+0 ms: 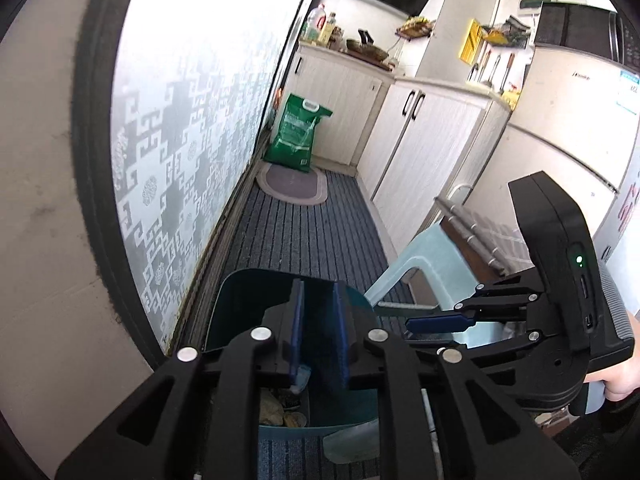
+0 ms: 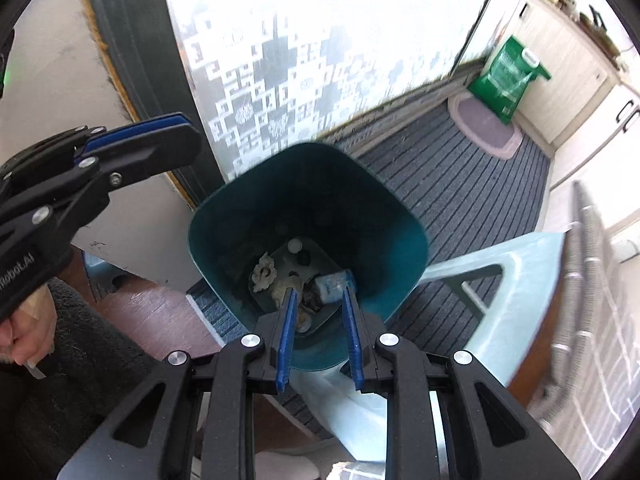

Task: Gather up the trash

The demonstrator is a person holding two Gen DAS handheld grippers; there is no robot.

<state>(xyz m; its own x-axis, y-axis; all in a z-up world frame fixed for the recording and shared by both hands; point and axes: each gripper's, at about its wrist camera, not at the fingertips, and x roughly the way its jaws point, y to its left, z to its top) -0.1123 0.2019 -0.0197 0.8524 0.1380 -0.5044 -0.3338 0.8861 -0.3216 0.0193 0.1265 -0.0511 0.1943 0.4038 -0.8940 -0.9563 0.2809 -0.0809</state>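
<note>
A dark teal trash bin (image 2: 396, 240) stands on the striped floor mat; it also shows in the left wrist view (image 1: 240, 308). Inside lie crumpled paper (image 2: 264, 272), a small white and blue carton (image 2: 332, 284) and other scraps. My right gripper (image 2: 318, 292) is open and empty, right above the bin's mouth. My left gripper (image 1: 318, 292) is open and empty, its fingers over the bin's near rim. The right gripper also shows in the left wrist view (image 1: 440, 322), to the right of the bin. The left gripper shows in the right wrist view (image 2: 160, 136), left of the bin.
A pale blue plastic stool (image 2: 516, 276) stands right beside the bin. A patterned glass door (image 1: 180, 152) runs along the left. A green sack (image 1: 298, 132) and an oval mat (image 1: 292, 182) lie at the far end. White cabinets (image 1: 420, 144) and a fridge (image 1: 568, 128) line the right.
</note>
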